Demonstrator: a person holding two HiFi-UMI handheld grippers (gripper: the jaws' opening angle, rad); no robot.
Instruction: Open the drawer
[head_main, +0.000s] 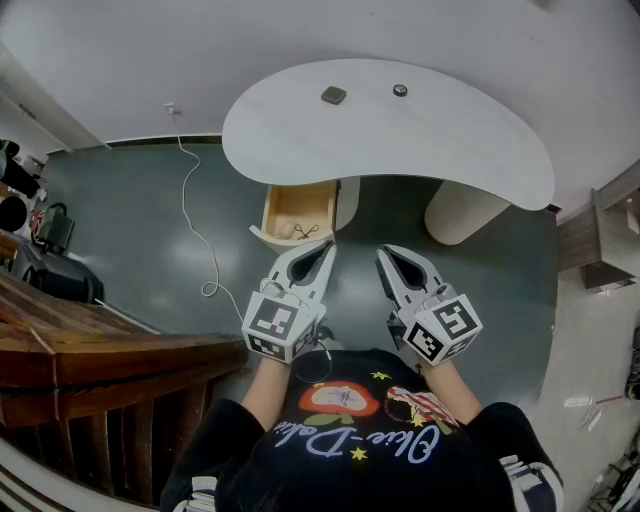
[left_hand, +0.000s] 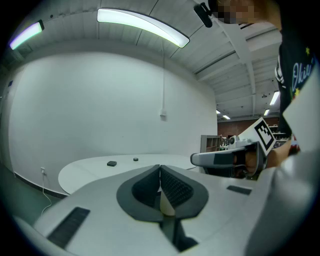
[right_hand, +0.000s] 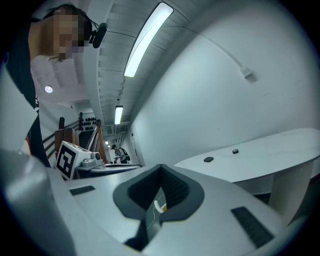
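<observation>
Bottom of the head view: the person's black printed shirt fills the lower middle of the frame, with both forearms reaching up the picture from it.

Left gripper: held just left of centre, marker cube nearest the body. In the left gripper view its jaws are together, the dark pads meeting along their length, with nothing between them.

Right gripper: held just right of centre, beside the left one but apart from it. In the right gripper view its jaws are likewise closed tip to tip and hold nothing.

Drawer: directly above the left gripper's tips in the head view, at centre frame. It stands pulled out from under the table's near edge, with its light wooden inside exposed. A pale lump and a thin dark wire lie in it; neither can be identified further. The left gripper's tips appear close to the drawer's front right corner. Contact cannot be confirmed.

Table: white, kidney-shaped, across the upper middle of the frame. It rests on two pale round legs. A small grey square thing and a small dark round thing sit on its far part, well apart from each other.

Surroundings: dark floor. A white cable runs from the wall at upper left down to a loop left of the left gripper. A wooden stair rail occupies the lower left. A plain white wall closes the top of the frame.
</observation>
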